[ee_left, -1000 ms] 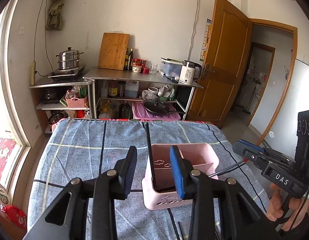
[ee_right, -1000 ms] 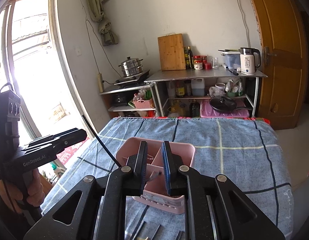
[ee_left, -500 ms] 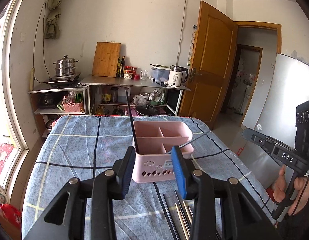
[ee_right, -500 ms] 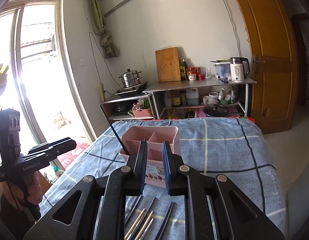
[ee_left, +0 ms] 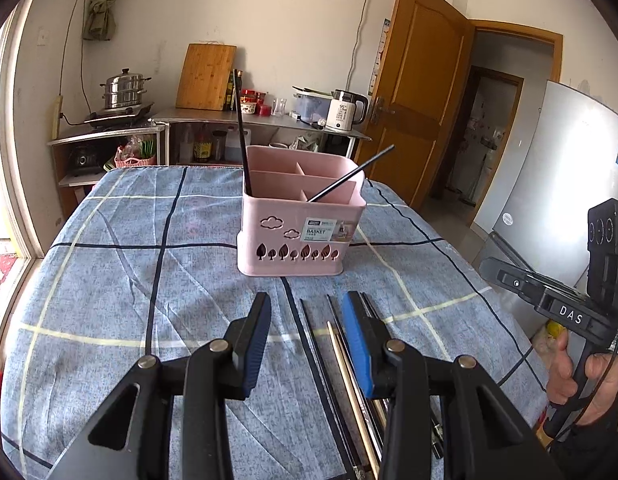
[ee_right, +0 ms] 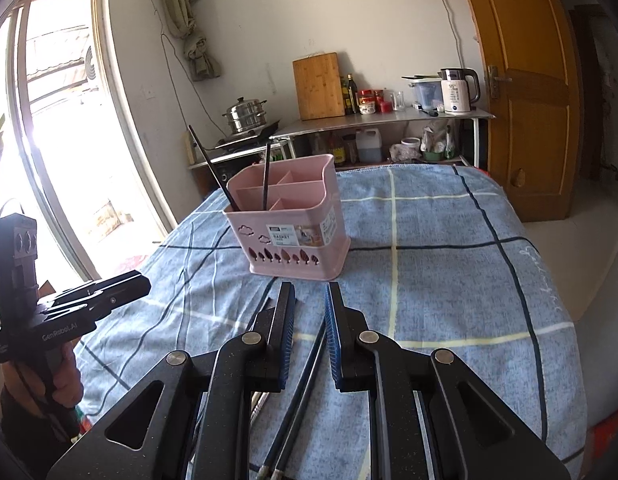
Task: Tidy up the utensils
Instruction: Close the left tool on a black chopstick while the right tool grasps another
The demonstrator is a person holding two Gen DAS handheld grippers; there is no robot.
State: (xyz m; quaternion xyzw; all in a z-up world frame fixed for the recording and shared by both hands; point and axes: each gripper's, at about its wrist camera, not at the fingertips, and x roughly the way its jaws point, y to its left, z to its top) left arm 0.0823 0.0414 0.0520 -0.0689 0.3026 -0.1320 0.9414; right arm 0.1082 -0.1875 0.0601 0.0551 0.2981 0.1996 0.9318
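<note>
I hold my left hand-held gripper (ee_left: 305, 312) in front of the pink basket (ee_left: 301, 226), low over the checked cloth (ee_left: 149, 280) of the bench, with its jaws open and nothing between them. In the basket stand two black chopsticks: one (ee_left: 242, 144) leans at the left wall, the other (ee_left: 351, 174) leans out to the right. More chopsticks (ee_left: 341, 356) lie on the cloth in front of the basket, partly under the left gripper's right finger. My right hand-held gripper (ee_right: 311, 300) is also in front of the basket, jaws a little apart and empty, above two dark chopsticks (ee_right: 305, 384) on the cloth.
</note>
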